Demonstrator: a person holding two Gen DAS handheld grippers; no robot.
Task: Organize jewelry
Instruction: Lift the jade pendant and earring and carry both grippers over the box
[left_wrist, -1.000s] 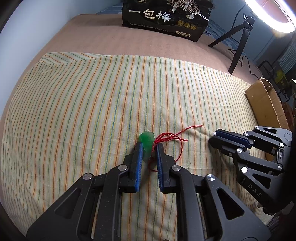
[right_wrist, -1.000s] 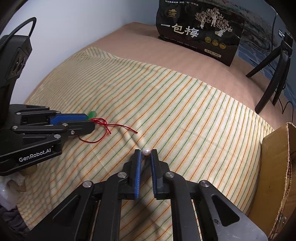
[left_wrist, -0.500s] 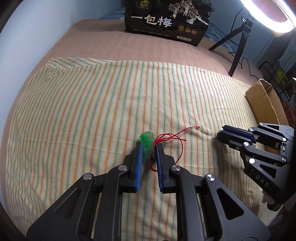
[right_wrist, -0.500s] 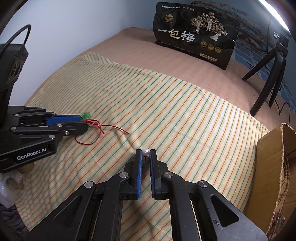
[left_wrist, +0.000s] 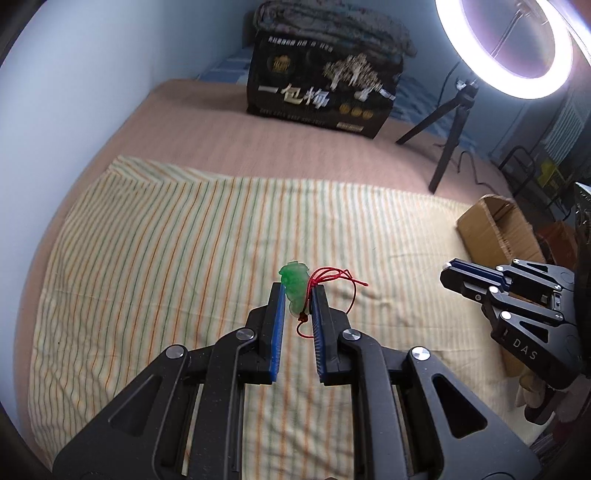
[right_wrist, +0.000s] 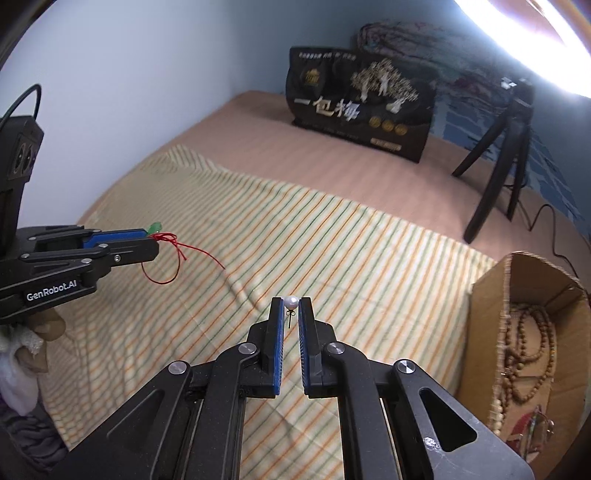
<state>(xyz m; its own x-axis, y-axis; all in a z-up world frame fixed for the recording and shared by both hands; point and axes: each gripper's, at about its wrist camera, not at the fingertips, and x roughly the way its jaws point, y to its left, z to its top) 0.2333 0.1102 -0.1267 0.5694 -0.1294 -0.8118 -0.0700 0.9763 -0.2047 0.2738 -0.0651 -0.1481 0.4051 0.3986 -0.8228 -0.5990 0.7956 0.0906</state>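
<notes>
My left gripper (left_wrist: 297, 290) is shut on a green jade pendant (left_wrist: 294, 286), whose red cord (left_wrist: 334, 280) hangs loose above the striped cloth (left_wrist: 166, 258). In the right wrist view the same gripper (right_wrist: 153, 240) enters from the left, the pendant (right_wrist: 155, 226) peeking past its tips and the cord (right_wrist: 173, 258) dangling. My right gripper (right_wrist: 290, 304) is shut on a white pearl earring (right_wrist: 291, 302), its thin post pointing down between the pads. It also appears at the right edge of the left wrist view (left_wrist: 448, 275). Both are lifted off the cloth.
An open cardboard box (right_wrist: 491, 314) at the right holds brown bead strings (right_wrist: 528, 354). A black printed bag (left_wrist: 321, 96) stands at the back of the bed. A ring light (left_wrist: 506, 48) on a black tripod (left_wrist: 447, 140) stands back right. The wall runs along the left.
Both grippers have risen off the striped cloth with their pieces; the red cord now hangs free instead of lying on the cloth. The views tilt up, showing more of the room.
</notes>
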